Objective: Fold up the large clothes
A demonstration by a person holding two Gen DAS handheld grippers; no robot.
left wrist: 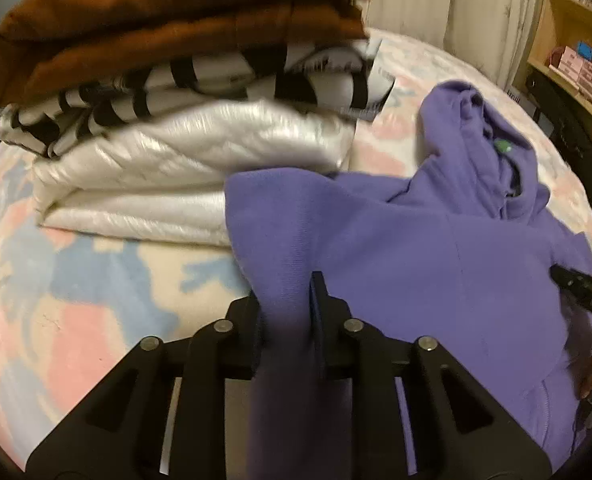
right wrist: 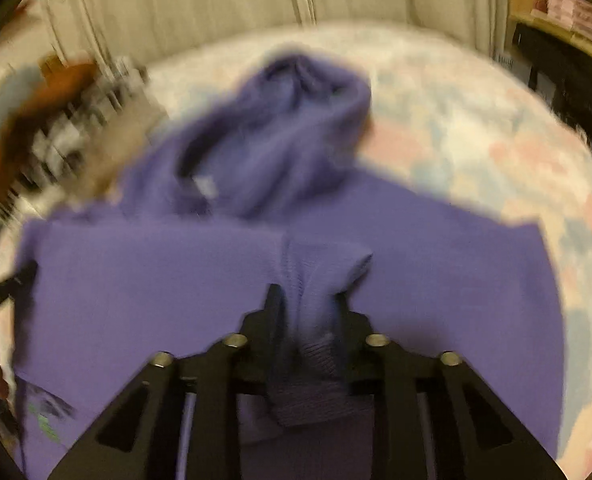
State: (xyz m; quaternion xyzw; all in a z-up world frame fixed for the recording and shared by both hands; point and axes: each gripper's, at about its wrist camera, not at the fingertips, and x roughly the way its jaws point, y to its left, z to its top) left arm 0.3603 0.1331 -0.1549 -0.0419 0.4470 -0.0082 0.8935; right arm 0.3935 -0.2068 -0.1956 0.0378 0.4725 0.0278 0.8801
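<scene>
Both claws are clamped onto the same purple fleece hoodie (left wrist: pixel 436 248), which is spread out on a bed with a pastel pink, blue and cream patterned blanket (left wrist: pixel 95 280). The left claw (left wrist: pixel 285 300) has its jaws drawn in narrow around a bunched fold of the purple fabric, which runs straight down between the two black fingers, so it's pinching cloth and not just hovering. The right claw (right wrist: pixel 306 304) is doing the same thing on its side: jaws pulled close on a gathered lump that looks like a ribbed cuff or hem, with the knit edge hanging down between the fingers. In the left wrist view the tip of the right claw also shows at the far right edge, resting on the hoodie. The hood sits crumpled at the far end of the garment, away from both claws. Just beside the hoodie on the bed is a stack of folded clothes (left wrist: pixel 183 92): a shiny white quilted piece at the bottom, a black and white striped one in the middle, a rust brown one on top. Behind the bed hangs a pale curtain (right wrist: pixel 215 12), and off to the right is a wooden shelf unit (left wrist: pixel 576 52) holding pink boxes. The right wrist view is pretty blurry overall.
</scene>
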